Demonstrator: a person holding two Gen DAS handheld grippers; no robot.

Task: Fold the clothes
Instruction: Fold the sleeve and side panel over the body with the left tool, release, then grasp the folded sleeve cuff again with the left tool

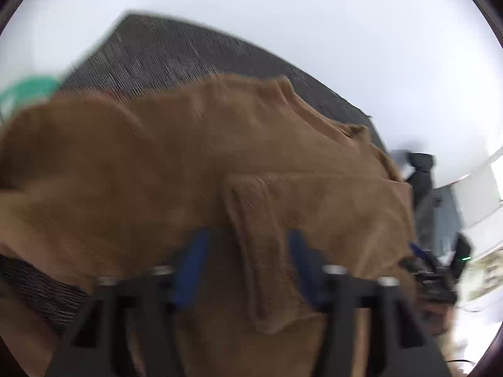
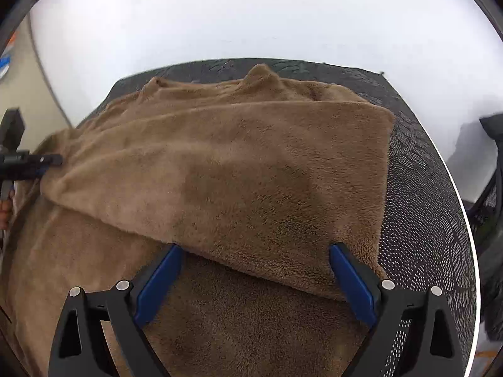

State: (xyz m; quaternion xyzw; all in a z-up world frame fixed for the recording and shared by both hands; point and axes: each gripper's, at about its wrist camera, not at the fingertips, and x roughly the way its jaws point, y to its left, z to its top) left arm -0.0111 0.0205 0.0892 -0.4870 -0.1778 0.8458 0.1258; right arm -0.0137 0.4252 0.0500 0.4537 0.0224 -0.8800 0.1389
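A brown fleece cloth [image 2: 251, 169] lies over a dark mesh table [image 2: 424, 207], its upper layer folded across the lower one. My right gripper [image 2: 255, 248] stands open just above the folded layer's near edge, and its blue pads [image 2: 352, 276] hold nothing. At the cloth's left corner is my left gripper [image 2: 47, 160], where the fabric draws to a point. The left wrist view is blurred: the cloth [image 1: 157, 163] fills it, and a fold runs between the narrowed fingers of the left gripper [image 1: 246, 242]. The fingertips are hidden by fabric.
The table's [image 1: 157, 53] far edge and right rim [image 2: 462, 220] are close to the cloth. A dark mesh chair [image 2: 493, 188] stands at the right. A green object [image 1: 28, 89] shows at the left. A hand holds the other gripper [image 1: 437, 276] at the right.
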